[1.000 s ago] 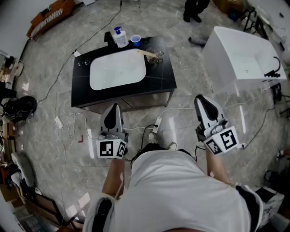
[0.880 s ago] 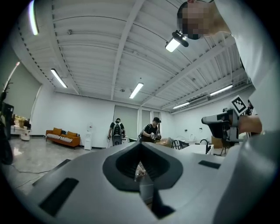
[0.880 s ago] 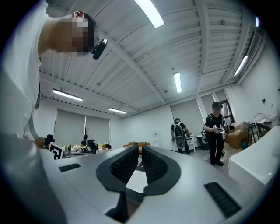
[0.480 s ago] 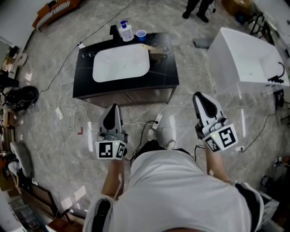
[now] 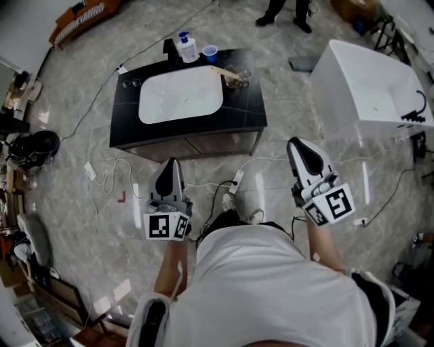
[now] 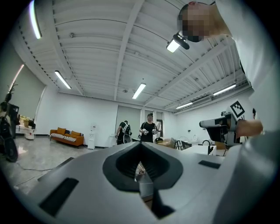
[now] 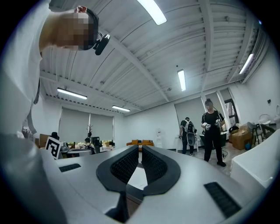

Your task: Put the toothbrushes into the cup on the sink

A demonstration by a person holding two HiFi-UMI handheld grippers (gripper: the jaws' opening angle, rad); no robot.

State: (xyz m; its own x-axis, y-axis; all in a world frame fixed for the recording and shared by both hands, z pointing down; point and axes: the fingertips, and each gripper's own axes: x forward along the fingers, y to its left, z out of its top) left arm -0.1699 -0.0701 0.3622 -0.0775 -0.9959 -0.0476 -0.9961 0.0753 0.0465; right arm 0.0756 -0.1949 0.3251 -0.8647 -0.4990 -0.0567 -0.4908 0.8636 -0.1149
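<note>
The black sink counter (image 5: 251,115) with its white basin (image 5: 180,95) stands on the floor ahead of me. At its back right a clear cup (image 5: 237,76) holds a pale toothbrush (image 5: 220,70) that sticks out to the left. A blue cup (image 5: 209,53) and a soap bottle (image 5: 184,49) stand at the back edge. My left gripper (image 5: 168,164) and right gripper (image 5: 300,145) hang well short of the counter, both shut and empty. Their closed jaws point up into the room in the left gripper view (image 6: 140,146) and the right gripper view (image 7: 141,148).
A white bathtub (image 5: 366,88) stands to the right. Cables (image 5: 108,179) and a power strip (image 5: 234,186) lie on the floor between me and the counter. People stand beyond the counter (image 5: 285,10). Clutter lines the left wall (image 5: 27,149).
The counter has slid slightly up and right in the head view over the last second. Both grippers keep their places and stay shut. The people beyond have shifted.
</note>
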